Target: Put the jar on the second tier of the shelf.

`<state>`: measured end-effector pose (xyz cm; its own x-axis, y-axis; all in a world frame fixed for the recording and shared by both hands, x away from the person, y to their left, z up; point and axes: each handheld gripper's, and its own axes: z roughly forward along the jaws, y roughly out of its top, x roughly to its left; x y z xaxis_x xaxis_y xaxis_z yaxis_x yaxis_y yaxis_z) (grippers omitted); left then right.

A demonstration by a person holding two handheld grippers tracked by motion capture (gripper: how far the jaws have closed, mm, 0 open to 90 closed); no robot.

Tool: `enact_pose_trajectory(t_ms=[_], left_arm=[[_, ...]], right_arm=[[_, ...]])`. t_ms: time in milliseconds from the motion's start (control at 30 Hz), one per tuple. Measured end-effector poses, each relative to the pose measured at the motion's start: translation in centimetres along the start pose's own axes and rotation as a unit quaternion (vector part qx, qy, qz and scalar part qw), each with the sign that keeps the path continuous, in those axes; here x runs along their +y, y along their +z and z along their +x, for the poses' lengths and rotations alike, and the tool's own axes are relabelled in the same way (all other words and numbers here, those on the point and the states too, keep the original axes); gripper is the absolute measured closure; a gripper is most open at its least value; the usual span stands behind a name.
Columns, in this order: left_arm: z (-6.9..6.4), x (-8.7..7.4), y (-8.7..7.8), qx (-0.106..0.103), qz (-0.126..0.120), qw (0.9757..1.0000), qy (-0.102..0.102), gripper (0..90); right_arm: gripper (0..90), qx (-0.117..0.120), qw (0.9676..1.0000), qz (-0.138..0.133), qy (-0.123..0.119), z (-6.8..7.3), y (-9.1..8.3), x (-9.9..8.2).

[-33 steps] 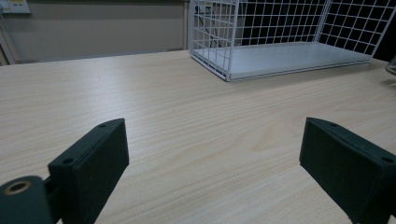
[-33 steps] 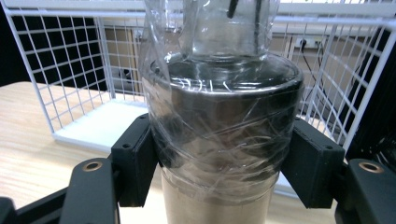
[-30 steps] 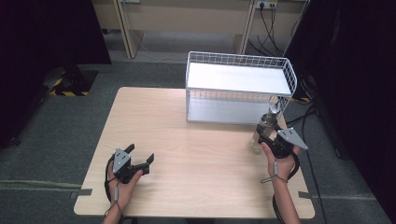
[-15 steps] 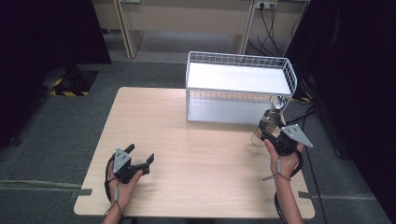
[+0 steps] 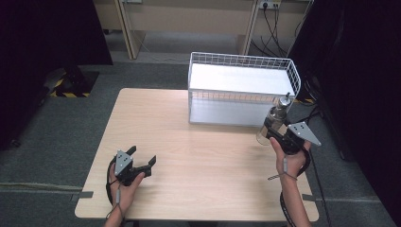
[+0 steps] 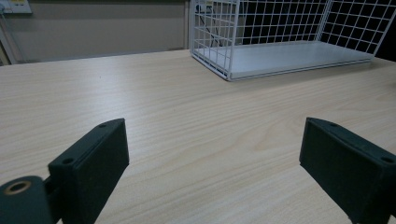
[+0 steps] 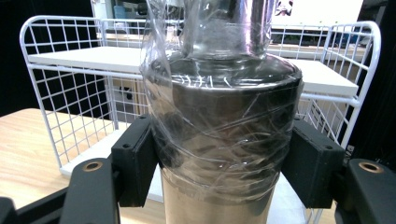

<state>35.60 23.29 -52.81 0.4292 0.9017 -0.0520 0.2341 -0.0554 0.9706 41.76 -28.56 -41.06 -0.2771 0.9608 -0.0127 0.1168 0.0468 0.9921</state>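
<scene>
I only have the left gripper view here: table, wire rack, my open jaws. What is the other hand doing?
Observer: The right gripper is shut on a metal bottle wrapped in clear film.
Operator: Where is that relative to the rack?
Observer: In the high view, at the wire rack's front right corner, over the table edge.
Operator: Anything on the rack's shelves?
Observer: No, both white shelves look bare.

You are lifting the plastic-wrapped metal bottle [image 5: 274, 124] clamped in your right tongs [image 5: 273, 128], carrying it up off the counter [image 5: 203, 156] and closer to the front right corner of the white wire basket [image 5: 241, 90].
</scene>
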Motion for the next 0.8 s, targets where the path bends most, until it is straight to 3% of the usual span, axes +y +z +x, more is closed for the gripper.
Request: enact_pose_trajectory(t_ms=[800], left_arm=[[0.0, 0.0, 0.0, -0.001, 0.001, 1.0000, 0.000, 7.8]], right_arm=[[34.0, 0.007, 0.9999, -0.013, 0.000, 0.0, 0.2, 3.1]])
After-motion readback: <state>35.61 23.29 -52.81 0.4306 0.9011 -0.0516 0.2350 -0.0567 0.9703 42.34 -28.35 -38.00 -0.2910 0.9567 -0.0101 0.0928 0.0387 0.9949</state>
